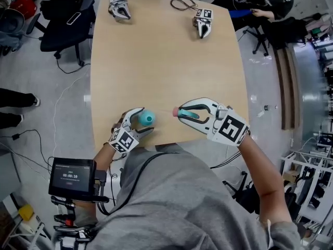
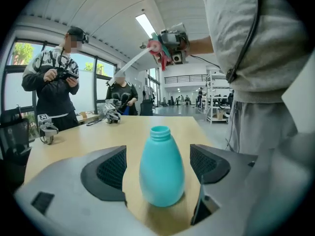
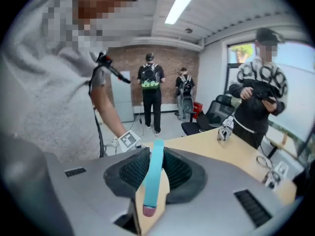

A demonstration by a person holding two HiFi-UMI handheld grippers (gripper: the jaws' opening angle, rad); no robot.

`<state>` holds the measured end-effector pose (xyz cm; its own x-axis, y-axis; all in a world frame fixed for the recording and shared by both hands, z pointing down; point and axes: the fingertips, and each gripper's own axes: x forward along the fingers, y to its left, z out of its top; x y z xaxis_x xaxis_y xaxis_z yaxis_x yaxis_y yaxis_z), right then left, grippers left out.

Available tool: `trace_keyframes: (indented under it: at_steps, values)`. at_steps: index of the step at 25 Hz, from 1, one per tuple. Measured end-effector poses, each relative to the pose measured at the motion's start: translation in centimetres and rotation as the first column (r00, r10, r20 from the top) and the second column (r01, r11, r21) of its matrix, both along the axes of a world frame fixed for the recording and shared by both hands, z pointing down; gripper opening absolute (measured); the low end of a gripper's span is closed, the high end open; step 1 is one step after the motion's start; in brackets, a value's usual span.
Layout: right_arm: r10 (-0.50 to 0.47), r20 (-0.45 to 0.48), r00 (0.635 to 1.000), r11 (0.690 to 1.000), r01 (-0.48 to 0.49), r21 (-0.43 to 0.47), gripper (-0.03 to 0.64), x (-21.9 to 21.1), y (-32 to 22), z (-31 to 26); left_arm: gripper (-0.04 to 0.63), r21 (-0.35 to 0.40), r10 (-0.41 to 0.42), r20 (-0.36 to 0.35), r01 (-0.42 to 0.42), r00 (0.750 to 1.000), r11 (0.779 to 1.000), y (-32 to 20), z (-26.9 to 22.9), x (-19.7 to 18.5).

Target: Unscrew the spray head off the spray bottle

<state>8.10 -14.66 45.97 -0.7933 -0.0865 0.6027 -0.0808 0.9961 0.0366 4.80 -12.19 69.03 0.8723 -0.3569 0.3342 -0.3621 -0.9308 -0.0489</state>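
The spray head point(image 1: 185, 113) is already off. The right gripper point(image 3: 150, 173) has its jaws clamped on it, near the bottle point(image 2: 161, 173), which stands bare-necked on the worktop point(image 1: 161, 61) between the left gripper's point(image 1: 140, 120) wide, untouching jaws. Best next move, I judge, is to lay the head down beside the bottle, keeping it level so it doesn't roll.

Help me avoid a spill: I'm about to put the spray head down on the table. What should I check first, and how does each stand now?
1. Spray head off the bottle: ok, neck bare and open.
2. Right gripper grip on the spray head: ok, jaws closed on it.
3. Bottle upright on the table: ok.
4. Left gripper steadying the bottle: not ok, jaws stand apart on either side, not pressing.
5. Dip tube clear of the bottle: ok, held in the air.
6. Liquid inside the bottle: cannot tell, wall is opaque.
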Motion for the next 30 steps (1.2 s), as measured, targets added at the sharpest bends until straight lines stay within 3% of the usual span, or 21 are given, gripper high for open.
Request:
trace_keyframes:
  at_steps: [2, 4, 6, 8, 11, 13, 15, 17, 20, 30]
  values:
    - [0.18, 0.105, 0.978, 0.973, -0.162, -0.165, 0.092, 1.4, -1.7, 0.6, 0.382, -0.018, -0.038, -0.024, 0.037, 0.999, 0.999, -0.1, -1.3, -1.4]
    - [0.357, 0.16, 0.92, 0.895, -0.288, -0.342, 0.092, 3.1, -3.4, 2.3, 0.382, -0.041, -0.092, -0.059, 0.09, 0.994, 0.995, -0.3, -3.5, -3.3]
    - [0.51, 0.168, 0.844, 0.784, -0.375, -0.495, 0.092, 4.6, -4.9, 5.3, 0.381, -0.063, -0.159, -0.102, 0.153, 0.982, 0.986, -0.8, -5.9, -5.0]
    - [0.633, 0.134, 0.762, 0.647, -0.427, -0.632, 0.092, 6.2, -6.2, 9.6, 0.382, -0.098, -0.236, -0.151, 0.223, 0.96, 0.97, -1.5, -7.1, -6.2]
    - [0.757, 0.051, 0.651, 0.45, -0.464, -0.763, 0.092, 7.7, -7.4, 16.3, 0.38, -0.138, -0.335, -0.199, 0.312, 0.921, 0.94, -2.5, -8.0, -8.0]
    - [0.803, -0.008, 0.596, 0.351, -0.483, -0.802, 0.092, 8.2, -7.6, 19.1, 0.38, -0.148, -0.373, -0.21, 0.348, 0.904, 0.926, -2.8, -9.1, -8.6]
    - [0.829, -0.063, 0.555, 0.277, -0.507, -0.816, 0.092, 8.9, -7.1, 20.6, 0.38, -0.152, -0.391, -0.218, 0.364, 0.894, 0.919, -2.5, -10.3, -8.7]
    - [0.843, -0.102, 0.528, 0.23, -0.525, -0.819, 0.092, 9.4, -6.0, 21.8, 0.38, -0.149, -0.395, -0.219, 0.37, 0.892, 0.917, -1.6, -11.2, -8.7]
    - [0.857, -0.123, 0.5, 0.188, -0.527, -0.829, 0.092, 10.1, -4.8, 22.9, 0.38, -0.138, -0.394, -0.209, 0.372, 0.895, 0.918, -0.4, -12.0, -8.5]
    - [0.873, -0.134, 0.47, 0.164, -0.541, -0.825, 0.094, 11.2, -4.5, 25.5, 0.38, -0.133, -0.417, -0.17, 0.398, 0.893, 0.908, -0.6, -11.2, -9.6]
